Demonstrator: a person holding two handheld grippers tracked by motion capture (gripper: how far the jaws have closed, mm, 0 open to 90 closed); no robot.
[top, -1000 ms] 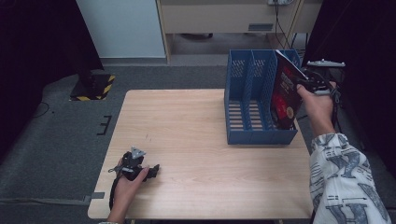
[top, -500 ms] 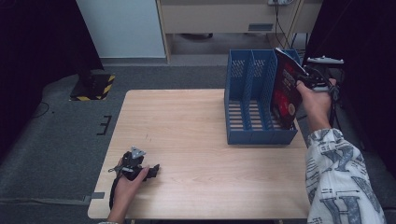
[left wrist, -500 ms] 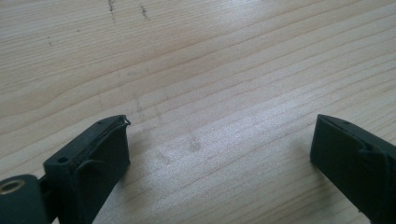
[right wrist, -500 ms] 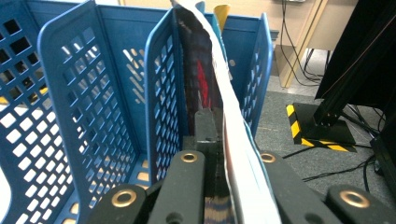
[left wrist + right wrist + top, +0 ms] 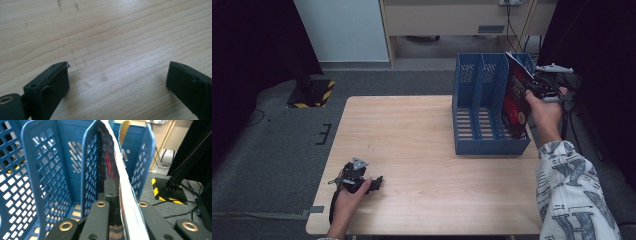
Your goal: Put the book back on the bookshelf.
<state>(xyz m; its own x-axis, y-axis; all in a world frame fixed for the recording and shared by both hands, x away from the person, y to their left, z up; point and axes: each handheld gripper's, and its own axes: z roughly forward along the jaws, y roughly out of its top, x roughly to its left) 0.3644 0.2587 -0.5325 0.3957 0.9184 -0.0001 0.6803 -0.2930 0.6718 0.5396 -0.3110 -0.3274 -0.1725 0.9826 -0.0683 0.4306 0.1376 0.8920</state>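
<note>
I have my right gripper (image 5: 532,91) clamped tight on a thin, glossy red-and-black magazine (image 5: 515,97), the jaws pinching it near its upper edge so the rest hangs down and can slide into a slot. The landmark here is the blue perforated plastic file rack with three upright compartments (image 5: 478,102), standing at the far right of the pale wooden table (image 5: 422,145). The magazine leans tilted over the rack's rightmost compartment, its lower end already down between the dividers and its top corner well above the rack's rim. In the right gripper view the magazine (image 5: 117,170) runs just beside the blue lattice divider (image 5: 88,167); I cannot tell whether it touches.

Room is tight inside that compartment: a divider on one side and the rack's outer wall on the other, so I judge the sheet needs to stay upright to go down cleanly. Above the rack there is open air.

My left gripper (image 5: 362,181) rests on the table near its front left edge, well apart from the rack, jaws wide open and holding nothing. It is parked out of the way; bare wood lies between it and the rack.
</note>
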